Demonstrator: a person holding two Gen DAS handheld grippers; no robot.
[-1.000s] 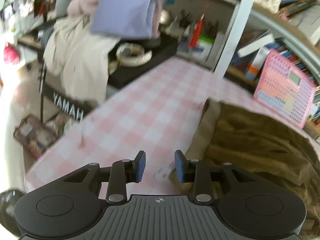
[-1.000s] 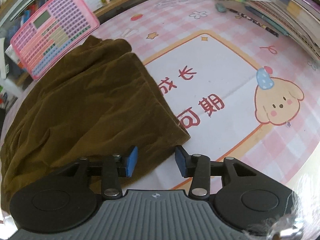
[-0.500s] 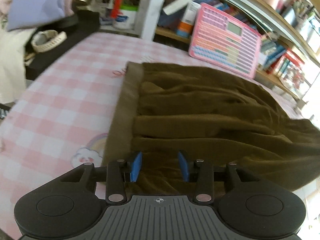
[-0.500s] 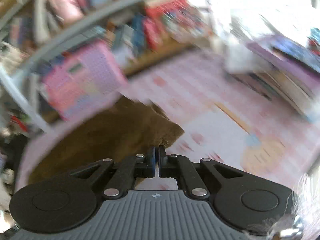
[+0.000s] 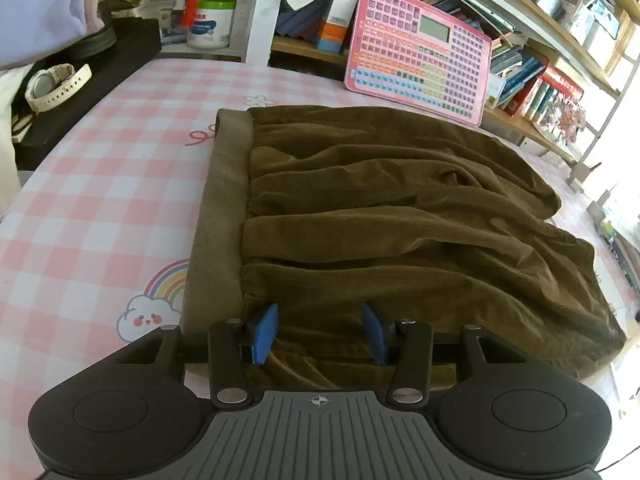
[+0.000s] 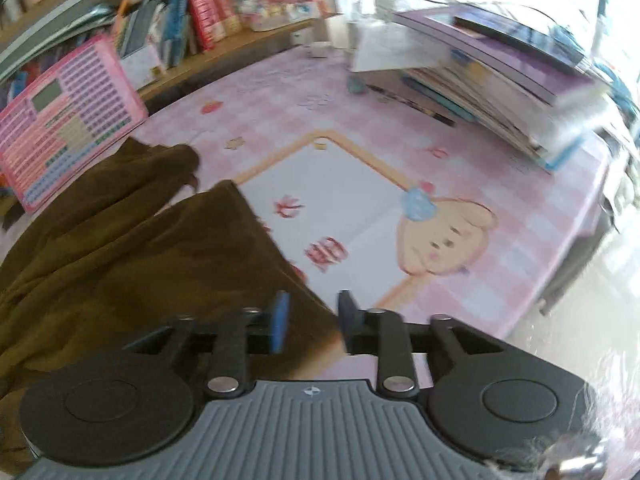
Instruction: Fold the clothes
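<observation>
Left gripper (image 5: 318,334), blue pads spread apart, and right gripper (image 6: 311,320), likewise apart: two tools poised over one olive-brown corduroy garment (image 5: 400,220) lying rumpled on the pink checked tablecloth (image 5: 100,184); one pink keyboard toy (image 5: 420,52) behind.

Both grippers' fingers (image 5: 264,334) (image 6: 280,322) apart

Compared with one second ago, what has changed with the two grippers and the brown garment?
The right gripper closed on the hem corner of the brown garment half a second ago and has now opened, letting it go. The left gripper moved from the checked tablecloth over the garment beside its waistband, staying open. The garment still lies flat; the pink keyboard toy has not moved.
</observation>
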